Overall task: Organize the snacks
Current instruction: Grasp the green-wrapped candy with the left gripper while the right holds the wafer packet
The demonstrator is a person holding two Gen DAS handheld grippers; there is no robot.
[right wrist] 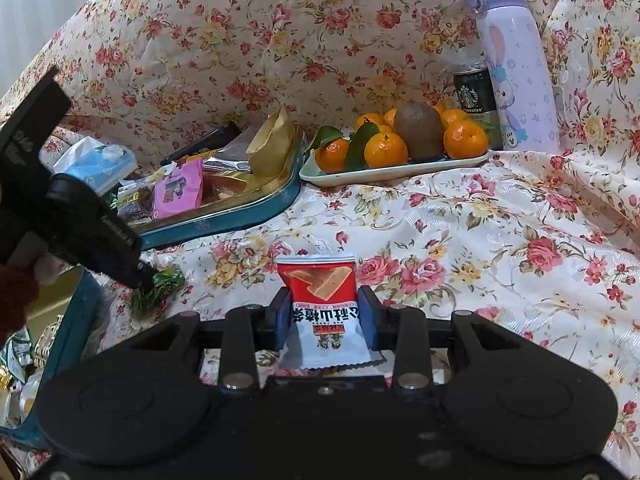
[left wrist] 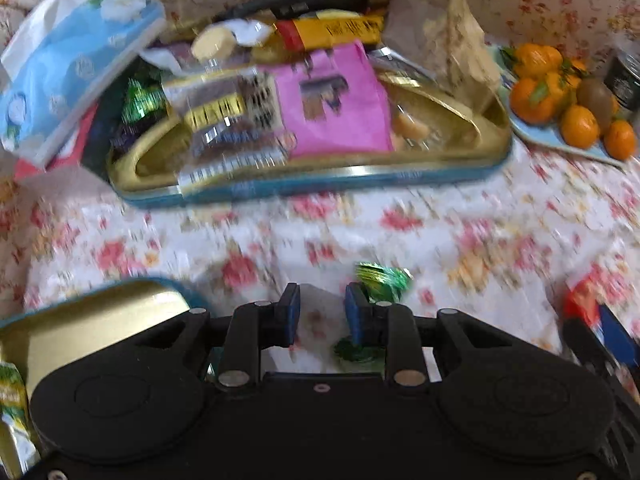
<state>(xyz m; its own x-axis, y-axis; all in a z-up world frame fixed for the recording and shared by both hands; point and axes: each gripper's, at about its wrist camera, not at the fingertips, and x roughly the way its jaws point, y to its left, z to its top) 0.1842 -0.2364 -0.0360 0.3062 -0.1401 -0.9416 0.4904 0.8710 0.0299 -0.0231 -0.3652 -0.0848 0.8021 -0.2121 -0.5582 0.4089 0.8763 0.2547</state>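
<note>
Floral cloth (right wrist: 480, 240) between tin (right wrist: 224, 216) and tray (right wrist: 400, 168)

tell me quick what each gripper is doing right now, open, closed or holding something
left gripper: open, nothing held; green candy lies by one finger.
right gripper: closed on the red and white snack packet.

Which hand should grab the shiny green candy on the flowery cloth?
Left. The left gripper hangs right over the green foil-wrapped candy, nothing between its blue pads. The right gripper is busy, shut on a red-and-white snack packet.
</note>
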